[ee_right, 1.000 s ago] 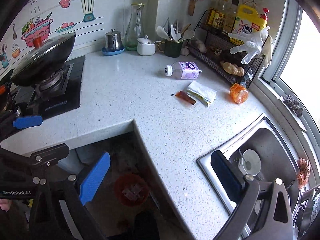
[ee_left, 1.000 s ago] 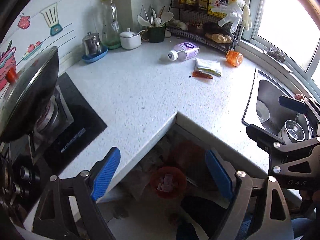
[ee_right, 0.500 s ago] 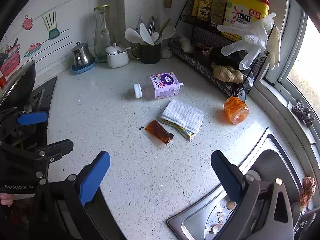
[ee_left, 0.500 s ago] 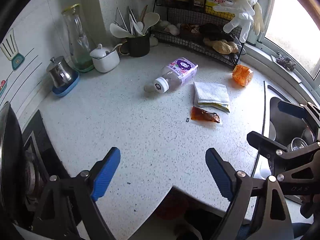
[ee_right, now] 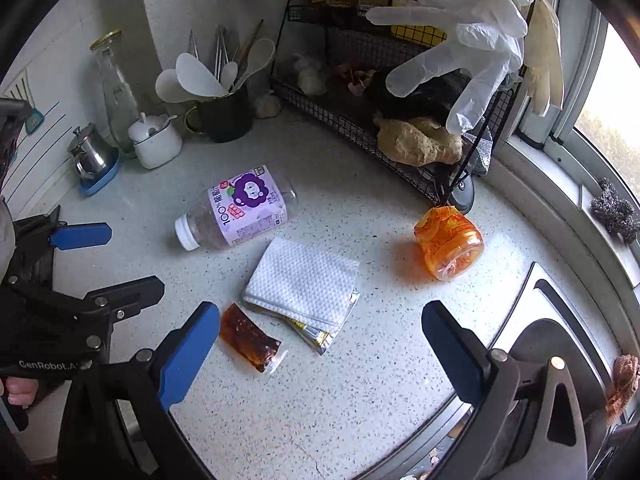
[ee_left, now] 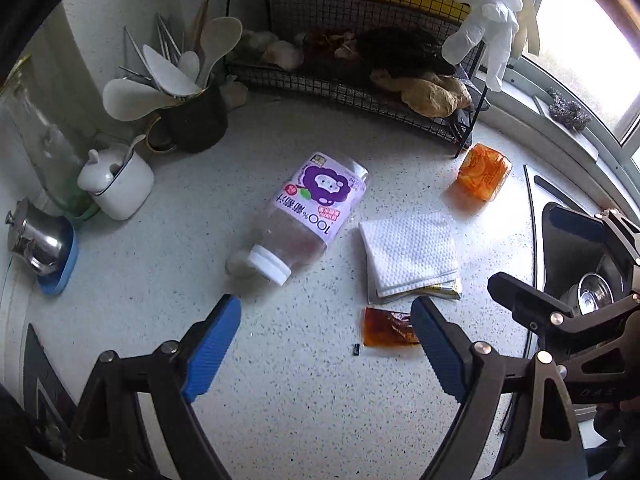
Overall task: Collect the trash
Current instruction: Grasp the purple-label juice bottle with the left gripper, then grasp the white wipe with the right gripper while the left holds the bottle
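Note:
An empty plastic bottle with a purple label (ee_left: 308, 212) (ee_right: 236, 208) lies on its side on the speckled counter. Beside it lie a folded white paper towel (ee_left: 408, 252) (ee_right: 304, 280) over a foil packet, a brown sauce sachet (ee_left: 386, 330) (ee_right: 250, 338) and an orange plastic jar (ee_left: 482, 172) (ee_right: 448, 242) on its side. My left gripper (ee_left: 326, 336) is open and empty, just short of the bottle's cap. My right gripper (ee_right: 320, 344) is open and empty, above the counter in front of the towel and sachet.
A wire rack (ee_right: 360, 112) with food, bottles and hanging gloves stands at the back. A dark utensil mug (ee_left: 192, 120), white sugar pot (ee_left: 116, 184), glass carafe and steel pot (ee_left: 34, 240) line the back left. A sink (ee_right: 560, 360) lies on the right.
Both grippers have moved forward over the counter toward the trash; the floor bin and stove have left view. Both stay open.

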`<action>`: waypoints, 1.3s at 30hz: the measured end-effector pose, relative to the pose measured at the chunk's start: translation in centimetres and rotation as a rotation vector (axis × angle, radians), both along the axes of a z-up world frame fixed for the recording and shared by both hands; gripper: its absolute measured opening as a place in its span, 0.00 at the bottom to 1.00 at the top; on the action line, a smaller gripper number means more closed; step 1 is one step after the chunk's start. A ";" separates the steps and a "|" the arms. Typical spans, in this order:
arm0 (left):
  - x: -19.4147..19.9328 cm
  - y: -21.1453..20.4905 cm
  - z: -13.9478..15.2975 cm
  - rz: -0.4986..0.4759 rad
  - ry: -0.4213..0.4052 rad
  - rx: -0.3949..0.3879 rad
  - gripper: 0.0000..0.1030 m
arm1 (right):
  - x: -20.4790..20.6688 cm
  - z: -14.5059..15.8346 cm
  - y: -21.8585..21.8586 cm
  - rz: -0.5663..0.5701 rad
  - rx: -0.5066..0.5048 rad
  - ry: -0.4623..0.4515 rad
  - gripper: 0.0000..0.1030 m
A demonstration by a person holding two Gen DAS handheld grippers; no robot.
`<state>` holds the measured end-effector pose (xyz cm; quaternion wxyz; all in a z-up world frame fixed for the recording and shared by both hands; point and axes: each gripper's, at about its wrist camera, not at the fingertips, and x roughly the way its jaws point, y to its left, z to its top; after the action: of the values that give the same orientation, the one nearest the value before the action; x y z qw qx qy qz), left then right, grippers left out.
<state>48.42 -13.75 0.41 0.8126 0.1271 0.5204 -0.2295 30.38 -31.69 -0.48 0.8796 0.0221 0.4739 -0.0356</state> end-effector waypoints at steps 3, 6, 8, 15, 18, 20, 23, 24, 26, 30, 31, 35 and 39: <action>2.4 -1.2 -0.7 -0.080 0.027 0.027 0.83 | 1.3 -0.4 -0.7 -0.049 0.012 0.019 0.98; 4.3 -2.2 -1.6 -0.160 0.059 0.046 0.83 | 2.4 -0.8 -1.4 -0.106 0.000 0.048 0.98; 5.4 -3.0 -2.4 -0.216 0.081 0.063 0.83 | 2.9 -1.1 -1.6 -0.134 0.010 0.064 0.98; 8.2 -5.5 -5.2 -0.354 0.110 0.118 0.83 | 4.4 -2.6 -3.1 -0.227 0.031 0.131 0.98; 9.6 -5.9 -6.2 -0.368 0.154 0.108 0.81 | 5.1 -3.3 -3.3 -0.247 0.047 0.154 0.98; 10.2 -6.2 -6.8 -0.387 0.167 0.106 0.79 | 5.5 -3.7 -3.4 -0.248 0.053 0.170 0.98; 10.6 -6.5 -7.5 -0.405 0.156 0.121 0.72 | 6.0 -4.1 -3.7 -0.258 0.047 0.182 0.98; 10.7 -6.5 -7.5 -0.404 0.155 0.113 0.72 | 6.0 -4.2 -3.7 -0.258 0.049 0.187 0.98; 10.7 -6.5 -7.5 -0.395 0.157 0.096 0.72 | 6.0 -4.3 -3.8 -0.253 0.048 0.196 0.98; 9.7 -6.3 -7.1 -0.401 0.138 0.053 0.71 | 5.9 -4.4 -4.0 -0.231 0.056 0.207 0.98; 9.4 -6.1 -6.9 -0.399 0.126 0.051 0.71 | 5.8 -4.3 -4.0 -0.228 0.061 0.205 0.98; 8.2 -5.3 -5.8 -0.348 0.099 0.042 0.71 | 5.3 -3.1 -4.2 -0.206 0.067 0.173 0.98; 7.2 -3.9 -4.7 -0.263 0.078 0.051 0.71 | 5.4 -2.4 -3.7 -0.153 0.068 0.156 0.98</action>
<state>55.60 -17.61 -4.30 0.7513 0.2057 0.5360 -0.3256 35.80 -35.43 -2.88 0.8336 0.0851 0.5386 -0.0881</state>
